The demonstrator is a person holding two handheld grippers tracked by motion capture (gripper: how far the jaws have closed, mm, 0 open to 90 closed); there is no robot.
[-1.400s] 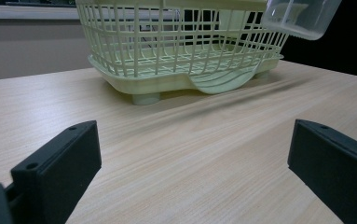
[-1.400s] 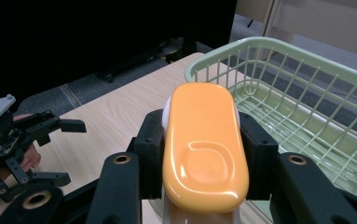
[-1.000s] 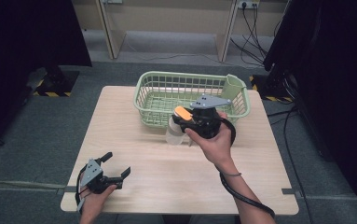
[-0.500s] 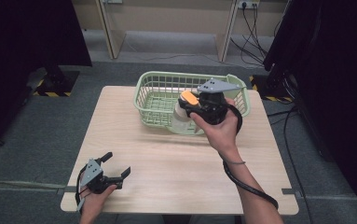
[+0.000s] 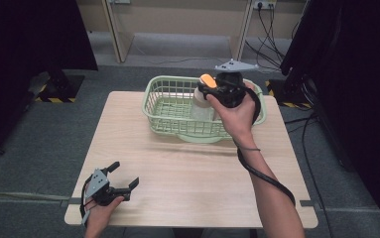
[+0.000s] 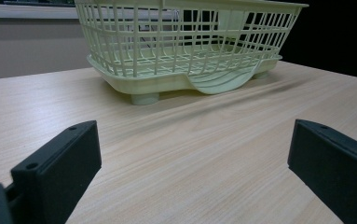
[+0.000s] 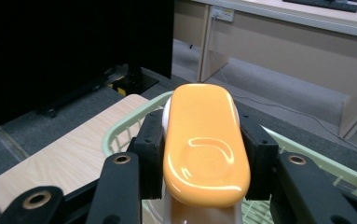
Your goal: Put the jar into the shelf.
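Jaws of the right gripper (image 7: 199,172) pinch a white bottle with an orange cap (image 7: 205,144), held above the green basket (image 5: 172,121) at the counter's (image 5: 177,168) far edge. It is probably light, stiff, slippery plastic; grip just below the cap. Left gripper (image 5: 115,181) rests spread, empty, near the front-left corner.

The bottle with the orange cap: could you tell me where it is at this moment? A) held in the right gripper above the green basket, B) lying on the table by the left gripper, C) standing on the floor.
A: the right gripper has its jaws clamped on the bottle over the basket.
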